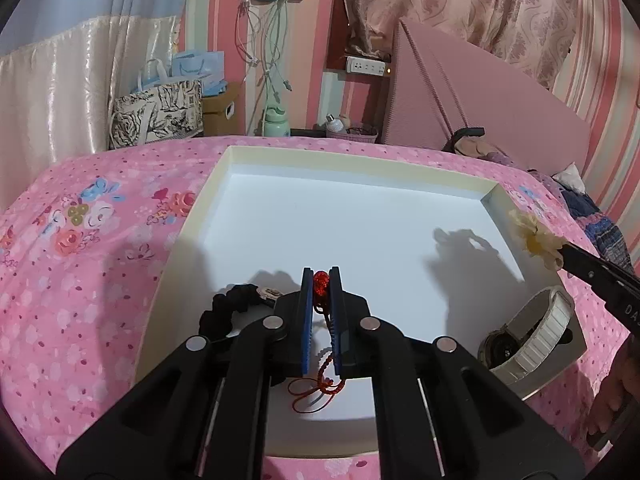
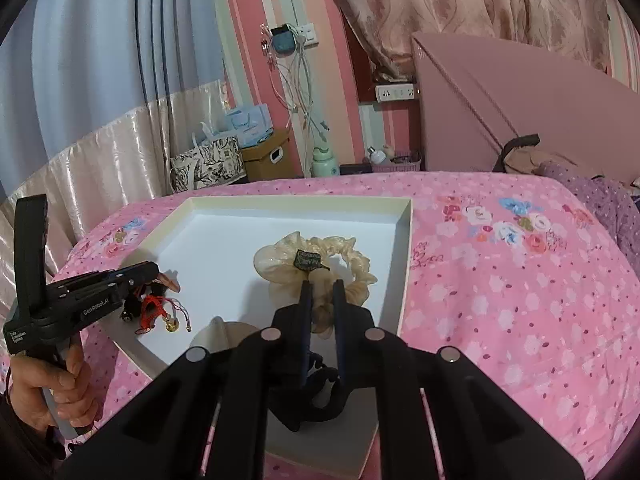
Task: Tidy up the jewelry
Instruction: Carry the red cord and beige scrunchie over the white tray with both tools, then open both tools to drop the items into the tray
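Observation:
A shallow white tray (image 1: 240, 156) lies on the pink floral bed. My left gripper (image 1: 321, 276) is shut on a red beaded cord bracelet (image 1: 320, 282) just above the tray's near left part; its red cords (image 1: 316, 390) trail down. A black scrunchie (image 1: 224, 308) lies left of it. My right gripper (image 2: 322, 286) is shut on a cream scrunchie (image 2: 344, 256) with a dark label, held above the tray (image 2: 408, 248). In the left wrist view the cream scrunchie (image 1: 534, 240) hangs at the tray's right rim. The left gripper (image 2: 154, 274) shows with the bracelet (image 2: 154, 308).
A grey box holding a watch with a white band (image 1: 536, 332) sits at the tray's right near corner. A dark scrunchie (image 2: 316, 396) lies under my right gripper. Pink bedspread (image 2: 520, 300) surrounds the tray. Clothes (image 1: 592, 216) lie at the far right; bags and a bottle stand behind.

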